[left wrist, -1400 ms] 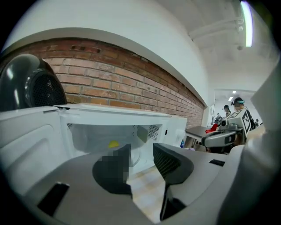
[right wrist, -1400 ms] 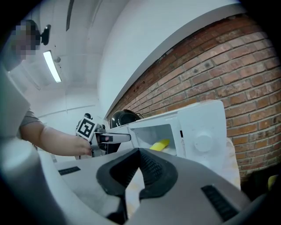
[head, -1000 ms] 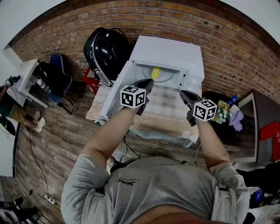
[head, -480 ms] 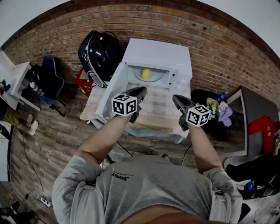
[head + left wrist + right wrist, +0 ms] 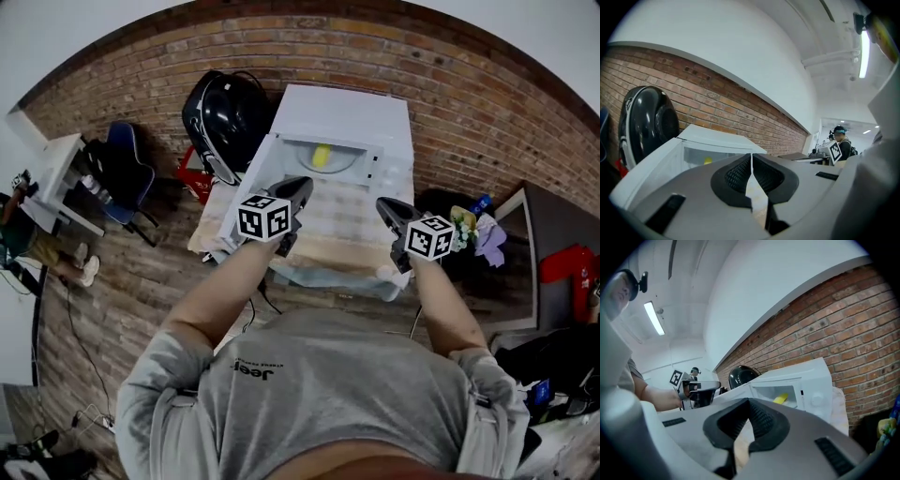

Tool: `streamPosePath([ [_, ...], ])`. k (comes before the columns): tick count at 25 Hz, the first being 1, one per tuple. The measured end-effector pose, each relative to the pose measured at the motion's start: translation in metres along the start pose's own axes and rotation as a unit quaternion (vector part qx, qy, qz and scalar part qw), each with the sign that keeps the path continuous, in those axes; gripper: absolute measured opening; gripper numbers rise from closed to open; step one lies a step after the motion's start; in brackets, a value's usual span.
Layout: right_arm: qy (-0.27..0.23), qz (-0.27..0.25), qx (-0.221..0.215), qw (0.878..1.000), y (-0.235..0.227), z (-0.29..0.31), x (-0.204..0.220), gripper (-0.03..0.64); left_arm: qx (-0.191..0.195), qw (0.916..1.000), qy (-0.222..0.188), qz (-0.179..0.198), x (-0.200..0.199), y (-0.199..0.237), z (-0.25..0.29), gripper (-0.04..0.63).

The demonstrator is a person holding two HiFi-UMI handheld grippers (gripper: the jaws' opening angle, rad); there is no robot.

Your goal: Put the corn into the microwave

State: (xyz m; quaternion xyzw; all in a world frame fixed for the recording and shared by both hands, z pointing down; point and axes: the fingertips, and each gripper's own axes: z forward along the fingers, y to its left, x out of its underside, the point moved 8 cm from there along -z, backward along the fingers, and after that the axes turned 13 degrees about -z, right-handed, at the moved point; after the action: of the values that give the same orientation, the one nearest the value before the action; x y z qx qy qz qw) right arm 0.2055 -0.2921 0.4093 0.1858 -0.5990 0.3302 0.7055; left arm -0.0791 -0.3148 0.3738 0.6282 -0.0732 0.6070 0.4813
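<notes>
While left gripper point(image 5: 298, 185) and right gripper point(image 5: 386, 204) point forward, their fingers point(image 5: 737, 174) meet.

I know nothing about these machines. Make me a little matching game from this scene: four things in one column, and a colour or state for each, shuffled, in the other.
Things:
1. corn
2. microwave door
3. left claw
4. chair

Colour or state:
a. shut, nothing in it
b. blue
c. swung open
d. yellow

Pairs: 1-d, 2-c, 3-a, 4-b
</notes>
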Motion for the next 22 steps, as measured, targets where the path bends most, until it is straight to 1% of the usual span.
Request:
streamPosePath([
  [5,-0.018,0.017,0.060,0.998,0.031,-0.003,-0.009,0.018,0.042,0.9984,0.030,0.023,-0.012,0.014,-0.034,0.029],
  [7,-0.022,0.022,0.078,0.996,0.042,-0.005,-0.012,0.018,0.055,0.9978,0.034,0.019,-0.014,0.020,-0.045,0.028],
  [9,-0.026,0.029,0.086,0.996,0.051,-0.005,-0.015,0.018,0.062,0.9973,0.036,0.017,-0.017,0.023,-0.052,0.029],
  [12,-0.021,0.028,0.075,0.997,0.061,-0.009,-0.018,0.018,0.062,0.9971,0.032,0.030,-0.016,0.016,-0.061,0.029],
  [16,-0.017,0.008,0.043,0.999,0.061,-0.025,-0.030,0.018,0.049,0.9979,0.005,0.043,-0.011,-0.001,-0.073,0.029],
  [19,-0.015,-0.005,0.026,1.000,0.057,-0.040,-0.035,0.017,0.038,0.9981,-0.013,0.046,-0.005,-0.017,-0.084,0.028],
  [22,-0.014,-0.022,0.015,1.000,0.053,-0.056,-0.039,0.018,0.036,0.9980,-0.029,0.044,0.001,-0.033,-0.091,0.029],
])
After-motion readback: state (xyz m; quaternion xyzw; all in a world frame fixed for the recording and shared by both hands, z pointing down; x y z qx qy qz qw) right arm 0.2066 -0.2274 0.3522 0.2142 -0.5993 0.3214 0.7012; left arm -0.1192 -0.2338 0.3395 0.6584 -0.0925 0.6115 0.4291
